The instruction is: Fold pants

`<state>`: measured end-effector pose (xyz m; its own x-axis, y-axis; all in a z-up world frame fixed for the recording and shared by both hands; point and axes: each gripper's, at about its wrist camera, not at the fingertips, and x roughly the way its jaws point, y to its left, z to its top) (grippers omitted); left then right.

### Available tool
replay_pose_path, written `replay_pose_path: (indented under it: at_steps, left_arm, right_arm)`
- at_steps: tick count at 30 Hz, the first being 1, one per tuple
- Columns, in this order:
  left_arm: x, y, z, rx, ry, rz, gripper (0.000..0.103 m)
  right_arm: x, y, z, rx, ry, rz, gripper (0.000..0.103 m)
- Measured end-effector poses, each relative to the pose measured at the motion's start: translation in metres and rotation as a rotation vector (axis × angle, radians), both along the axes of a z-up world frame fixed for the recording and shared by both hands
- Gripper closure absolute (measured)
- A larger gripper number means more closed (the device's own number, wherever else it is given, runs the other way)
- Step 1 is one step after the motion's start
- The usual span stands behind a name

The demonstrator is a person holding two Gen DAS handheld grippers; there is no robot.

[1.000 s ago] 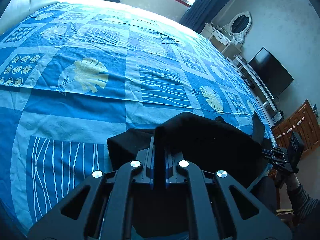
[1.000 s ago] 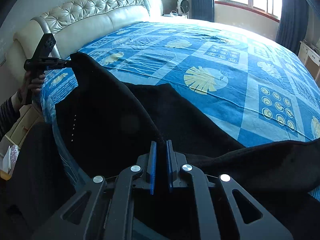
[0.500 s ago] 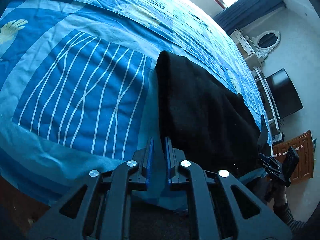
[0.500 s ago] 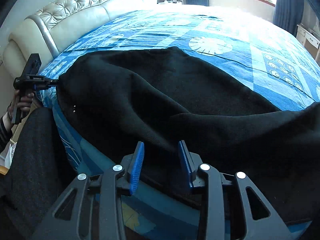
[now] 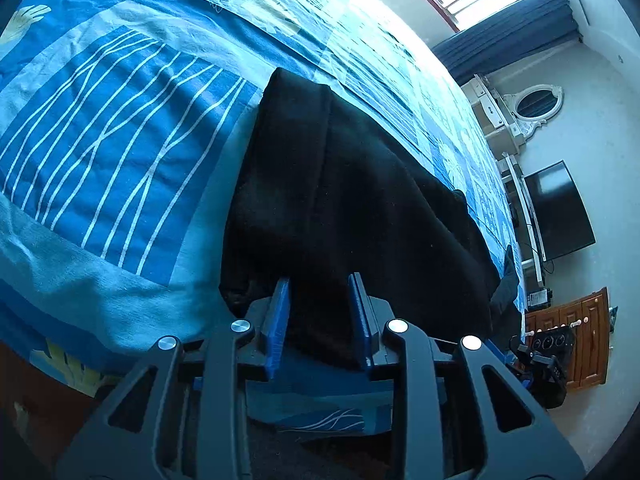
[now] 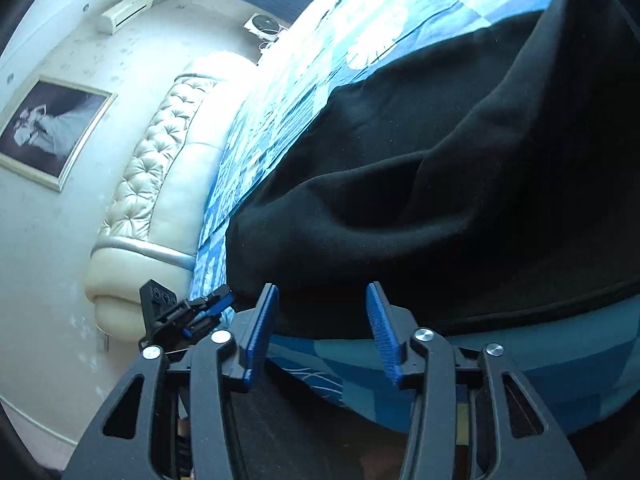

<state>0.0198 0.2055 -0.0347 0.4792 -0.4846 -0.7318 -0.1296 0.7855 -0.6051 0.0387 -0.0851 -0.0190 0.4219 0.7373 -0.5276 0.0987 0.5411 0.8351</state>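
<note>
Along the near edge of the blue bedspread (image 5: 120, 128) the black pants (image 5: 340, 200) are lying spread flat, apparently just laid down. Both the left gripper (image 5: 321, 312) and the right gripper (image 6: 322, 320) are opening, pads off the cloth between them. Next, probably, comes regripping an edge to fold across.

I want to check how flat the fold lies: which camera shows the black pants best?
The left wrist view: there the black pants lie as one long folded strip on the blue bedspread, with both side edges visible. The right wrist view sits close, so the pants fill it as a dark rumpled mass running past the frame.
</note>
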Motion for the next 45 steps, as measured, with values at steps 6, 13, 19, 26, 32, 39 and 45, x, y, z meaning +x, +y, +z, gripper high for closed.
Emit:
replay_pose_path:
  at_steps: [6, 13, 19, 26, 32, 39, 45]
  left_arm:
    - [0.001, 0.007, -0.007, -0.062, 0.016, 0.061, 0.074]
    - [0.011, 0.009, -0.009, -0.124, 0.042, 0.133, 0.073]
    - [0.012, 0.008, -0.009, -0.098, 0.060, 0.163, 0.088]
    - [0.006, 0.008, -0.012, -0.101, 0.070, 0.197, 0.081]
    - [0.013, 0.000, -0.006, -0.043, 0.059, 0.187, 0.080]
    - [-0.011, 0.005, 0.020, -0.040, 0.025, 0.195, 0.096]
    - [-0.027, -0.002, -0.001, 0.006, 0.094, 0.146, 0.095]
  right_arm:
    - [0.001, 0.022, -0.014, 0.060, 0.025, -0.039, 0.046]
    - [0.010, 0.023, -0.017, 0.050, 0.021, -0.141, 0.048]
    - [0.009, 0.027, -0.002, -0.041, -0.032, -0.084, 0.078]
    - [0.016, 0.023, -0.012, 0.022, 0.007, -0.104, 0.078]
    - [0.022, 0.023, -0.012, 0.013, -0.012, -0.124, 0.075]
    - [0.006, 0.016, 0.025, 0.019, -0.100, -0.094, 0.094]
    - [-0.017, 0.012, -0.001, -0.035, -0.018, -0.056, 0.094]
